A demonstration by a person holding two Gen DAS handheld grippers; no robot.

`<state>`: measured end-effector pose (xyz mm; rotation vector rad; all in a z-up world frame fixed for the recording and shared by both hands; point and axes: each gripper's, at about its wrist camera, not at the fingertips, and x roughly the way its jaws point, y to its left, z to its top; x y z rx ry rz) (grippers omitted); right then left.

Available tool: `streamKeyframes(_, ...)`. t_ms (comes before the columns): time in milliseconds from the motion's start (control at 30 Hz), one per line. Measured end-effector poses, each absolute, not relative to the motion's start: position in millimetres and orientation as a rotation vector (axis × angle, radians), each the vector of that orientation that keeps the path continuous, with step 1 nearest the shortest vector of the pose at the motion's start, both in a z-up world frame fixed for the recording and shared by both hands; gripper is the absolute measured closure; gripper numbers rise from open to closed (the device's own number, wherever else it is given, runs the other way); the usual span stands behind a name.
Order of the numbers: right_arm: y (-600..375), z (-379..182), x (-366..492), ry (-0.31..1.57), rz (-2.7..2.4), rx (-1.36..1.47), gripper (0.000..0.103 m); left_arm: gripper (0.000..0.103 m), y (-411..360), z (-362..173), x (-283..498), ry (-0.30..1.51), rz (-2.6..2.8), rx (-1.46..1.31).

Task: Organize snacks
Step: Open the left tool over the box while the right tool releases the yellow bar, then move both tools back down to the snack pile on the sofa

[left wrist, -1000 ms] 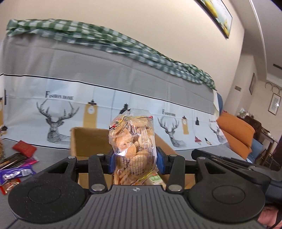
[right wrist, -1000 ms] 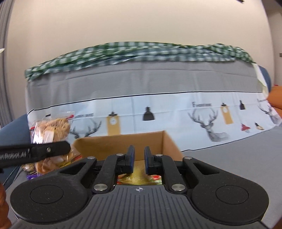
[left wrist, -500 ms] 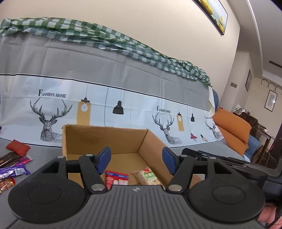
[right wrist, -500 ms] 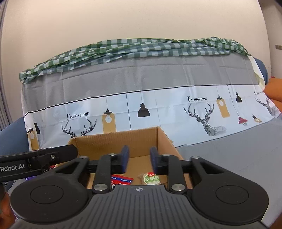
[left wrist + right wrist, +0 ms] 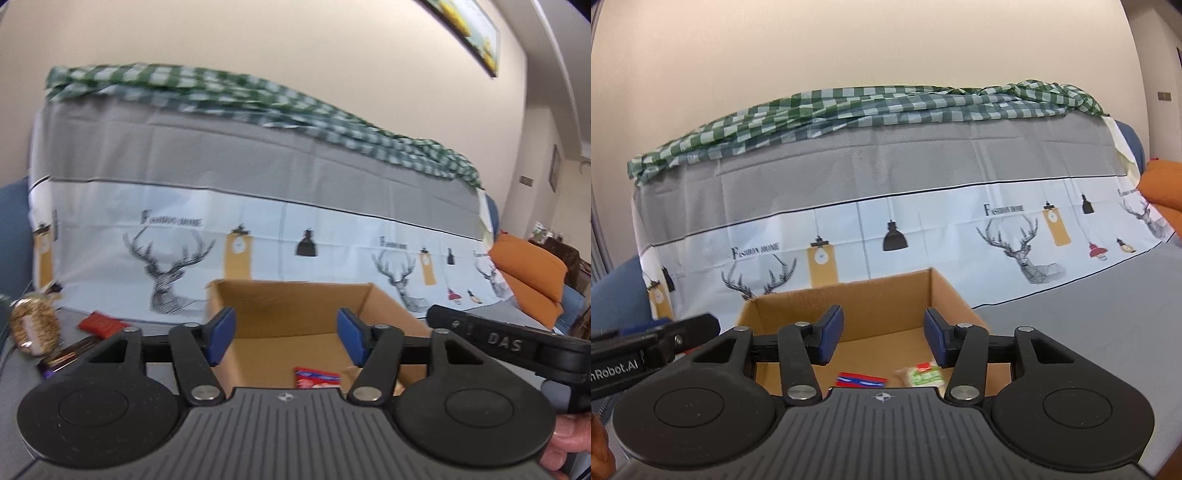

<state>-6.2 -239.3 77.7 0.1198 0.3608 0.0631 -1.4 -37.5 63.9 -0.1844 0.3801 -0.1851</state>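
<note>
An open cardboard box [image 5: 295,295] stands on the grey cover in front of both grippers. A red-and-blue packet [image 5: 316,376] lies inside it. The right wrist view shows that packet [image 5: 862,380] beside a green-labelled packet [image 5: 921,374]. My left gripper [image 5: 286,334] hovers over the box's near left part; its jaws are closing with nothing between them. My right gripper [image 5: 884,338] hangs over the box [image 5: 849,302]; its jaws are opening, also with nothing between them. Loose snacks lie left of the box: a cookie bag [image 5: 33,325], a red packet [image 5: 99,323] and dark bars [image 5: 70,354].
A sofa back [image 5: 258,177] draped with a deer-print cover and a green checked cloth [image 5: 258,96] rises behind the box. Orange cushions [image 5: 528,277] lie at the far right. The right gripper's arm [image 5: 509,343] crosses the left view, with a person's hand [image 5: 569,439] below it.
The cookie bag that my left gripper held a second ago is gone from its jaws, which spread apart. The left view swung leftward. My right gripper went from shut to open.
</note>
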Motion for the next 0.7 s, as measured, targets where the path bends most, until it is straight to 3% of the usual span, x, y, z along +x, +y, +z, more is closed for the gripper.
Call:
streamKeyframes(133,-220,78,-10,0.361,0.100,0.155,0.057,0.059,-8,62,-5,0.421,-0.134,-0.221)
streamKeyframes(200,-209,79,-12,0.362,0.123,0.170,0.067,0.066,6,61,-8,0.439,-0.108,-0.239)
streamKeyframes(300,-191,78,-14,0.374,0.163,0.202,0.074,0.068,26,59,-11,0.461,-0.069,-0.262)
streamKeyframes(700,-127,69,-19,0.415,0.264,0.235,0.074,0.069,81,50,-16,0.518,0.020,-0.312)
